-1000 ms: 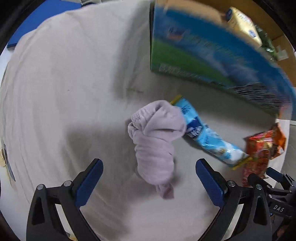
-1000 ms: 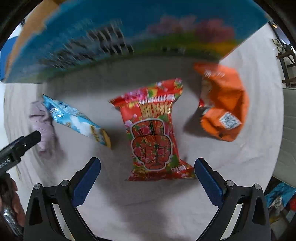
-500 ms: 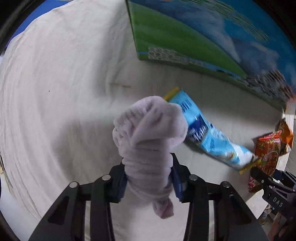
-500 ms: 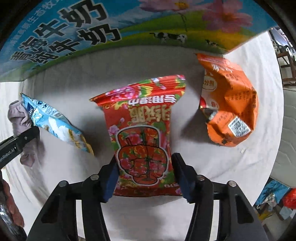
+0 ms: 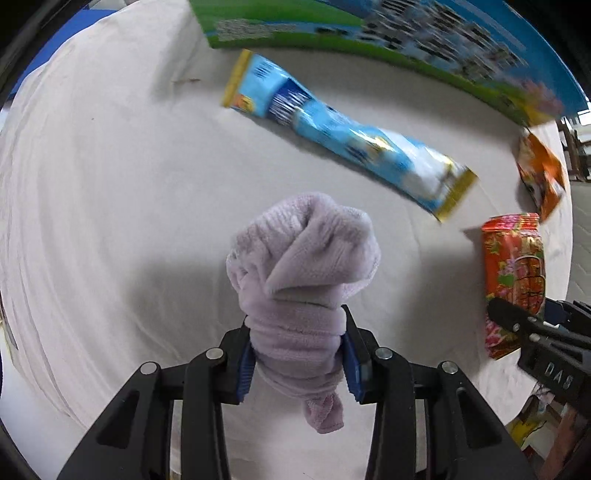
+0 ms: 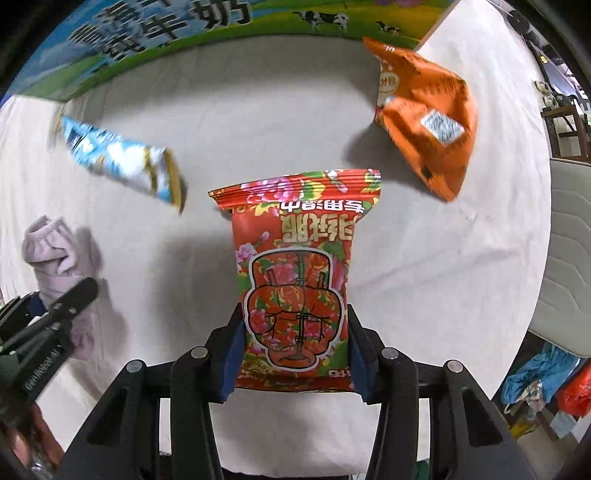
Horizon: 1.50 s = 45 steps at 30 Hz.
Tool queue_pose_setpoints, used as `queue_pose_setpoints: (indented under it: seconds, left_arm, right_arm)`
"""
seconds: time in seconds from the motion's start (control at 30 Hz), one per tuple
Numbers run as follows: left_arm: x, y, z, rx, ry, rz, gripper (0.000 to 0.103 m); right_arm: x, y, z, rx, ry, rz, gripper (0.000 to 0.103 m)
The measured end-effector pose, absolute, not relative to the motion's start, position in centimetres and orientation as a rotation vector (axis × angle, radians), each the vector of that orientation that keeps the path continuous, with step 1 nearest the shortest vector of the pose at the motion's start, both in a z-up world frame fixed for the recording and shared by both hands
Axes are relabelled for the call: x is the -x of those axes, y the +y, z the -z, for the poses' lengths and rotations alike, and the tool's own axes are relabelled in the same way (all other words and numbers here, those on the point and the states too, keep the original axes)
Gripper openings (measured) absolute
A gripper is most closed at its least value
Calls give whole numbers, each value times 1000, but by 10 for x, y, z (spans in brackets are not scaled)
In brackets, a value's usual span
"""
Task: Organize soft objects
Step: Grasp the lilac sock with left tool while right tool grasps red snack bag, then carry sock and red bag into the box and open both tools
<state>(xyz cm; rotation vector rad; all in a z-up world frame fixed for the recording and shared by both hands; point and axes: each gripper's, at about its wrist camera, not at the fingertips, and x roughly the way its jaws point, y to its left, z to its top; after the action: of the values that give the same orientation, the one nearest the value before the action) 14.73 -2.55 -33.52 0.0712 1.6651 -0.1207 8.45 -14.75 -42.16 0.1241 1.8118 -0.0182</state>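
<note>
My left gripper (image 5: 298, 354) is shut on a knotted lilac towel (image 5: 303, 266) and holds it lifted above the white cloth-covered table (image 5: 110, 184). The towel also shows in the right wrist view (image 6: 59, 254). My right gripper (image 6: 295, 354) is shut on a red flowered snack pack (image 6: 295, 280) and holds it off the table; the pack also shows in the left wrist view (image 5: 515, 273). A long blue snack packet (image 5: 343, 136) lies on the table beyond the towel, also visible in the right wrist view (image 6: 122, 158). An orange snack bag (image 6: 424, 110) lies at the far right.
A large blue and green milk carton box (image 5: 369, 33) stands along the far side of the table, also seen in the right wrist view (image 6: 184, 40). A padded white seat (image 6: 569, 258) and coloured clutter (image 6: 535, 384) lie off the table's right edge.
Both grippers closed from wide open, the left on the towel and the right on the red pack. Both have since lifted and drawn back from the box.
</note>
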Motion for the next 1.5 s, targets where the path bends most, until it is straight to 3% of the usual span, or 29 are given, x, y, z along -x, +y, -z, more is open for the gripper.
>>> queue_pose_setpoints:
  seconds: [0.53, 0.7, 1.13, 1.5]
  left_arm:
    - [-149, -66, 355, -116, 1695, 113, 36]
    - [-132, -53, 352, -112, 1689, 114, 36]
    - [-126, -52, 262, -70, 1545, 174, 36]
    - [-142, -43, 167, -24, 1331, 226, 36]
  right_arm:
    - [-86, -139, 454, -86, 1862, 43, 57]
    - [-88, -141, 447, -63, 1846, 57, 48]
    - [-27, -111, 402, -24, 1710, -21, 47]
    - [-12, -135, 298, -76, 1457, -20, 47]
